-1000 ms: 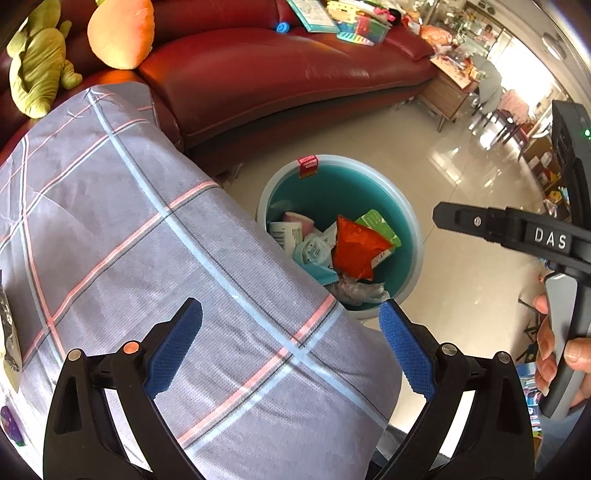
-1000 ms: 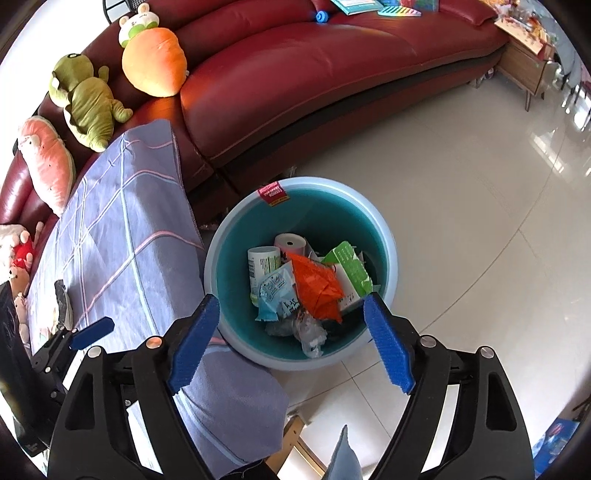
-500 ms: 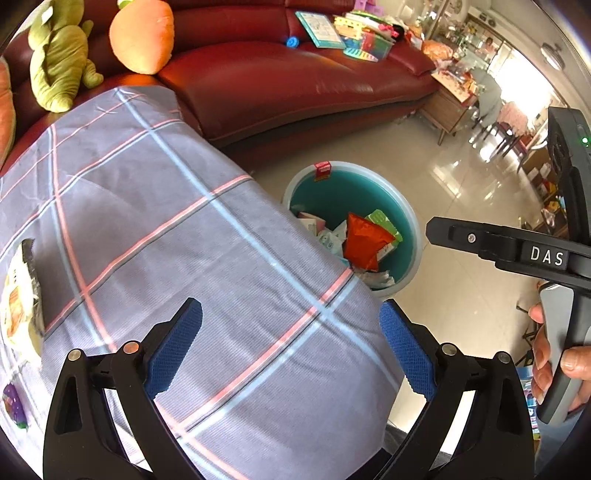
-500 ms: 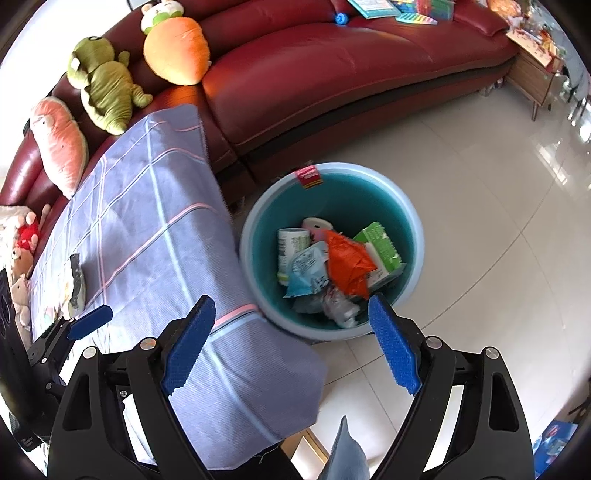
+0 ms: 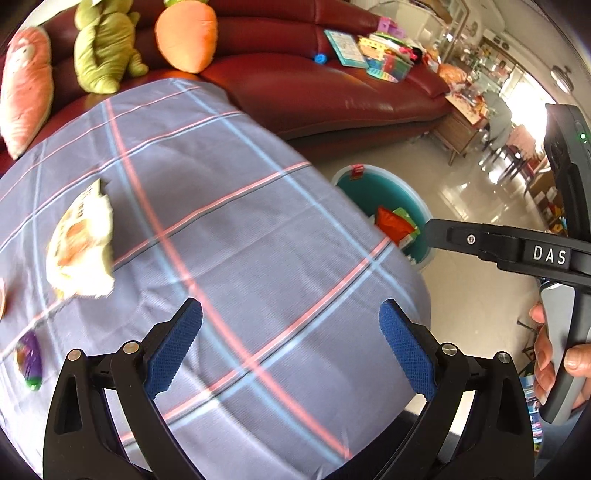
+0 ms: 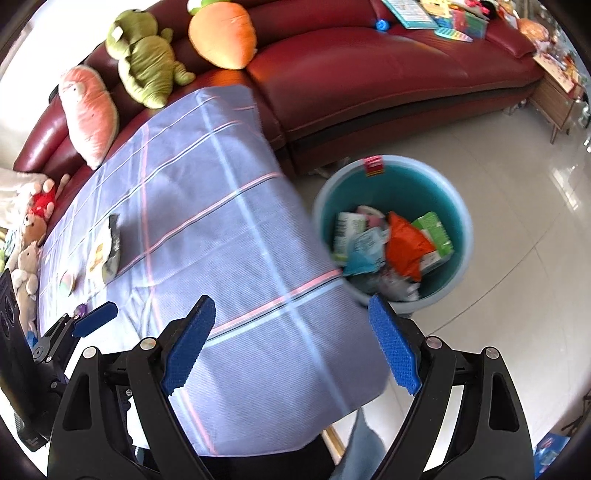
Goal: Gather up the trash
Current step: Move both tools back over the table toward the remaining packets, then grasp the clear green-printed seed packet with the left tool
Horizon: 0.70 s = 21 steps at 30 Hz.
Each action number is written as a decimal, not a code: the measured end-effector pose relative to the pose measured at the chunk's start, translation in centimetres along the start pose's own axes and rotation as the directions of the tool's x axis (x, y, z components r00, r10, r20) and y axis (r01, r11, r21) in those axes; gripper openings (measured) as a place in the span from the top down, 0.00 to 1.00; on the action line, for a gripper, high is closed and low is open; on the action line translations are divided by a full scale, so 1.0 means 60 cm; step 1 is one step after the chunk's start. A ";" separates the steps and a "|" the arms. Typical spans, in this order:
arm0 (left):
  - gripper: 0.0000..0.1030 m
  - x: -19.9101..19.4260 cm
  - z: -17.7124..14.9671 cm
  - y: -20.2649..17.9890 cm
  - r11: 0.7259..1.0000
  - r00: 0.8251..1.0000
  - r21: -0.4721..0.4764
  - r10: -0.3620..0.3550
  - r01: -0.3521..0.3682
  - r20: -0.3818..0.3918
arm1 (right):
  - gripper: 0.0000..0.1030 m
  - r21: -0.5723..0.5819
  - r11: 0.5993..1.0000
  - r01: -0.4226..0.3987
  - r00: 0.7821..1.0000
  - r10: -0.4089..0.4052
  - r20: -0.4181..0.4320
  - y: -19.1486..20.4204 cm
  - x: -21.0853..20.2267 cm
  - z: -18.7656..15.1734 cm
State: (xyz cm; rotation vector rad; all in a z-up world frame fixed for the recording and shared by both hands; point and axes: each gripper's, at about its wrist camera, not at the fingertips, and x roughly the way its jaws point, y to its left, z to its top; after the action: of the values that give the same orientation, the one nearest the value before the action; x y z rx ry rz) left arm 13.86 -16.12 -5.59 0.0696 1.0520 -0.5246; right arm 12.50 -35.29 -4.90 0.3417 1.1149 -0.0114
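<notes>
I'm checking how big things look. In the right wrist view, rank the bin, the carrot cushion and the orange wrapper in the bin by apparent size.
1. Bin
2. Carrot cushion, though it sits farther away, so true size is unsure
3. Orange wrapper

My view: dark red leather sofa (image 6: 388, 74) curving along the back, plush toys (image 6: 147, 70) lined up on it. Plaid grey-blue cloth (image 5: 221, 258) covers the table. Glossy pale tile floor (image 6: 517, 277), strong daylight far right. Wooden side table (image 5: 458, 136) past the sofa end.
</notes>
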 end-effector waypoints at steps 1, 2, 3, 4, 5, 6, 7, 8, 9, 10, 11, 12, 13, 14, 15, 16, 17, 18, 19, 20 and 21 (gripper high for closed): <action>0.06 -0.007 -0.008 0.009 1.000 1.000 -0.003 0.004 -0.004 0.000 | 0.21 -0.009 1.000 -0.006 1.000 0.006 -0.005 0.011 0.002 -0.006; 0.06 -0.014 -0.017 0.019 1.000 1.000 -0.005 0.012 -0.012 0.000 | 0.21 -0.021 1.000 -0.013 1.000 0.013 -0.012 0.026 0.004 -0.013; 0.06 -0.026 -0.030 0.032 1.000 1.000 -0.007 0.024 -0.024 0.003 | 0.21 -0.036 0.999 -0.020 1.000 0.019 -0.023 0.045 0.007 -0.022; 0.06 -0.035 -0.039 0.042 0.999 0.999 -0.009 0.031 -0.031 0.007 | 0.21 -0.046 0.999 -0.026 0.999 0.024 -0.031 0.058 0.009 -0.029; 0.06 -0.045 -0.049 0.053 0.999 0.999 -0.012 0.039 -0.038 0.012 | 0.21 -0.059 0.998 -0.033 0.999 0.030 -0.040 0.075 0.012 -0.037; 0.06 -0.057 -0.062 0.068 0.999 0.999 -0.019 0.048 -0.047 0.016 | 0.21 -0.077 0.996 -0.039 0.998 0.035 -0.050 0.094 0.017 -0.045; 0.06 -0.067 -0.073 0.082 0.998 0.998 -0.028 0.055 -0.055 0.019 | 0.21 -0.093 0.995 -0.042 0.998 0.037 -0.058 0.109 0.020 -0.051; 0.06 -0.079 -0.087 0.099 0.997 0.998 -0.042 0.061 -0.060 0.021 | 0.21 -0.110 0.993 -0.045 0.997 0.038 -0.065 0.125 0.023 -0.057; 0.06 -0.087 -0.098 0.111 0.997 0.998 -0.052 0.064 -0.063 0.022 | 0.21 -0.133 0.990 -0.051 0.996 0.041 -0.074 0.145 0.027 -0.065; 0.06 -0.095 -0.109 0.125 0.996 0.998 -0.062 0.066 -0.065 0.022 | 0.21 -0.148 0.987 -0.056 0.996 0.044 -0.081 0.160 0.029 -0.069; 0.06 -0.104 -0.120 0.137 0.995 0.997 -0.071 0.069 -0.067 0.020 | 0.21 -0.163 0.985 -0.061 0.995 0.047 -0.088 0.175 0.031 -0.075; 0.06 -0.116 -0.135 0.154 0.995 0.997 -0.079 0.068 -0.067 0.019 | 0.21 -0.180 0.981 -0.069 0.994 0.052 -0.099 0.193 0.035 -0.081; 0.06 -0.126 -0.148 0.169 0.994 0.997 -0.082 0.070 -0.068 0.017 | 0.21 -0.196 0.978 -0.078 0.992 0.057 -0.111 0.210 0.038 -0.087; 0.06 -0.135 -0.160 0.181 0.994 0.997 -0.081 0.078 -0.076 0.015 | 0.21 -0.212 0.973 -0.088 0.990 0.062 -0.124 0.226 0.042 -0.094; 0.06 -0.143 -0.170 0.191 0.993 0.996 -0.078 0.086 -0.084 0.013 | 0.21 -0.232 0.968 -0.099 0.988 0.067 -0.139 0.245 0.046 -0.102; 0.06 -0.152 -0.182 0.201 0.993 0.995 -0.074 0.094 -0.094 0.009 | 0.21 -0.251 0.962 -0.106 0.986 0.070 -0.150 0.260 0.049 -0.109; 0.06 -0.160 -0.194 0.210 0.993 0.995 -0.069 0.102 -0.101 0.004 | 0.21 -0.275 0.955 -0.114 0.984 0.071 -0.162 0.279 0.052 -0.118; 0.06 -0.171 -0.210 0.224 0.992 0.994 -0.062 0.106 -0.106 -0.003 | 0.21 -0.290 0.950 -0.119 0.983 0.072 -0.169 0.289 0.055 -0.124; 0.06 -0.178 -0.222 0.233 0.993 0.994 -0.055 0.105 -0.106 -0.009 | 0.21 -0.303 0.945 -0.124 0.982 0.073 -0.176 0.300 0.057 -0.130; 0.06 -0.185 -0.233 0.240 0.994 0.995 -0.046 0.103 -0.104 -0.014 | 0.21 -0.316 0.940 -0.132 0.980 0.075 -0.186 0.312 0.060 -0.136; 0.06 -0.190 -0.242 0.247 0.995 0.995 -0.035 0.098 -0.098 -0.017 | 0.21 -0.322 0.937 -0.136 0.979 0.076 -0.192 0.319 0.061 -0.139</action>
State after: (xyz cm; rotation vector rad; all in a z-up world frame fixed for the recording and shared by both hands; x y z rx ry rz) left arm 4.29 5.51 -6.13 0.0932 1.0668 -0.4166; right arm 10.23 -14.27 -6.40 0.0983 1.2488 0.3068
